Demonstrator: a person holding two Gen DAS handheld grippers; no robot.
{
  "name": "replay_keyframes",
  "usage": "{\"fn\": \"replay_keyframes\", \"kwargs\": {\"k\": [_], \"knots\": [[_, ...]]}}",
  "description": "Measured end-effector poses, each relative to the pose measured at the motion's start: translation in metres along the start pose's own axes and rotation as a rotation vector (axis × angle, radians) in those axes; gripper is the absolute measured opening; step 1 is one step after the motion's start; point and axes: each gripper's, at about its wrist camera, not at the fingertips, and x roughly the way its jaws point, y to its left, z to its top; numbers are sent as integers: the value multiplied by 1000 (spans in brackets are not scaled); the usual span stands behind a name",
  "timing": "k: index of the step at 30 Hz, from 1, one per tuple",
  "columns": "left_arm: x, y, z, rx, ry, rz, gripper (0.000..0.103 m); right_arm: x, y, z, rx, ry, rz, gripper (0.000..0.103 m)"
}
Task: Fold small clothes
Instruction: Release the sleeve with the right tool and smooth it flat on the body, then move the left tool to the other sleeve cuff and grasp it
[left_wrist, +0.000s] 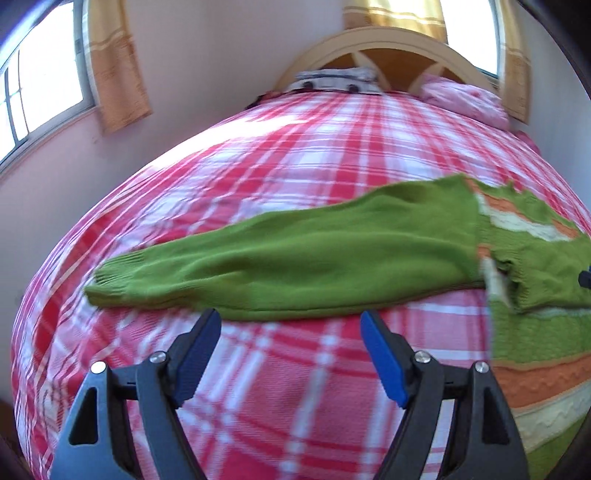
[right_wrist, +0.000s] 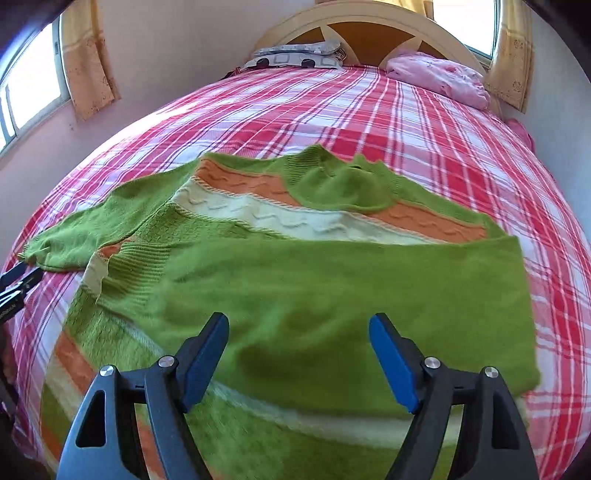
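Lying flat, sweater (right_wrist: 295, 280) spans beneath open, empty right gripper (right_wrist: 299, 325); its sleeve (left_wrist: 280, 254) lies just beyond open, empty left gripper (left_wrist: 290, 321)

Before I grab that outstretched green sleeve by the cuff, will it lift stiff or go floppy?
Probably floppy: the sleeve is soft knit lying flat and limp on the plaid bedspread, so it should drape from the cuff. It likely drags the sweater body slightly, being attached. Slipping seems unlikely, since the ribbed knit looks grippy. Both tongs, left and right, are open.
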Motion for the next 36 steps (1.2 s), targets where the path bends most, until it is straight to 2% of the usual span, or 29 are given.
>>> {"fn": "replay_keyframes", "kwargs": {"k": [2, 4, 6, 11, 14, 17, 20, 27, 36], "knots": [[3, 22, -2, -48, 8, 44, 81, 16, 17, -4, -23, 37, 9, 79], [6, 43, -5, -91, 18, 81, 81, 17, 30, -8, -52, -10, -22, 79], [10, 63, -10, -135, 38, 101, 81, 15, 44, -15, -88, -26, -5, 79], [16, 108, -21, -243, 77, 164, 81, 18, 40, -17, -74, -32, 22, 79], [13, 131, -26, -311, 81, 182, 81, 16, 45, -20, -93, -48, -1, 79], [13, 138, -28, -374, 92, 154, 81, 17, 48, -21, -105, -57, -15, 79], [17, 139, -25, -434, 104, 96, 80, 17, 45, -23, -91, -62, 0, 79], [33, 150, -13, -611, 84, -14, 79, 16, 45, -23, -91, -70, -1, 79], [46, 173, -11, -775, -5, -92, 72, 16, 45, -23, -92, -71, -4, 79]]}}
